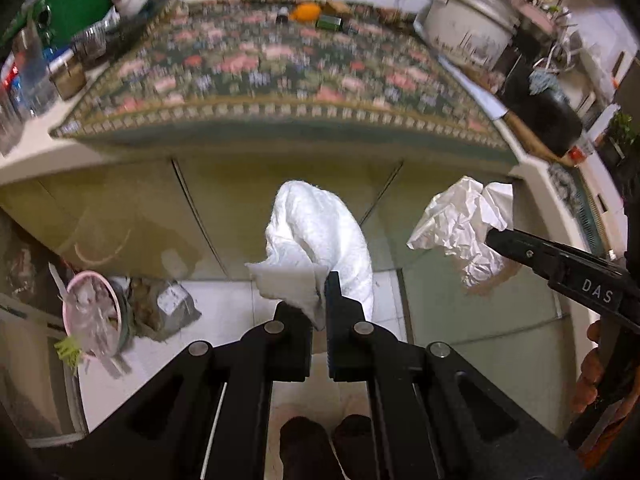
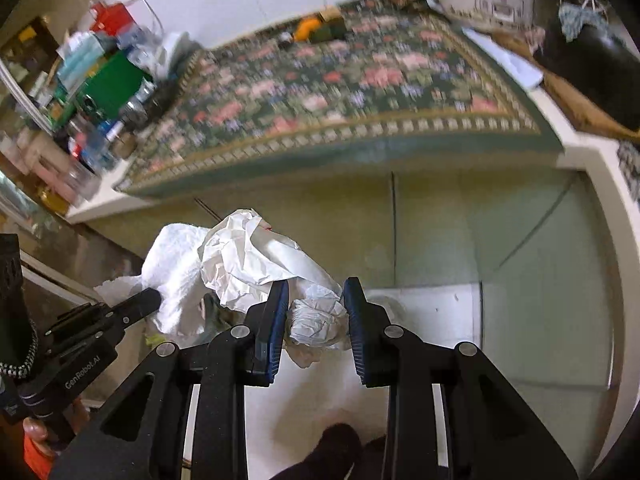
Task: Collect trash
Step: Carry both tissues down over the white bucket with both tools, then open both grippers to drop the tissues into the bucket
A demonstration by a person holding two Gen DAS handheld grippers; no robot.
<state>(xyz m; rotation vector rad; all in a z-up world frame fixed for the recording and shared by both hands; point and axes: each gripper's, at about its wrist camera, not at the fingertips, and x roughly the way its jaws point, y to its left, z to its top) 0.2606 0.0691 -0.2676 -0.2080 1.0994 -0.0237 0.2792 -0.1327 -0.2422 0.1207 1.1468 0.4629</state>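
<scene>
Socked feet (image 1: 324, 446) at the near edge, on pale floor tile (image 1: 224, 320). Just beyond, left gripper (image 1: 320, 300), jaws pressed together, pinching a white paper towel (image 1: 320, 232) that stands up past the fingertips. To its right, right gripper (image 2: 316, 312), jaws slightly spread around a wad of crumpled white paper (image 2: 256, 256) (clear crinkled wrap bunched at the pads, paper spilling up and left). Both pieces of trash held in the air in front of yellow-green cabinet doors (image 1: 120, 208), below the counter edge.

Low on the left, near the floor, seen from the left wrist only: a pink-rimmed bin (image 1: 96, 316), tilted in the view, stuffed with pale plastic scraps and some green strands at its rim; beside it a lumpy grey bag (image 1: 168, 304). Hidden from the right wrist behind the towel and paper.

Farther off, a counter under a floral cloth (image 1: 280, 68), with an orange object (image 1: 306, 11) and small dark items at its far edge. Far right, a white lidded rice cooker (image 1: 468, 24), contents unseen. Far left, a blurred clutter of jars and boxes (image 2: 100, 92); red box (image 2: 112, 16) visible from the right wrist only.
</scene>
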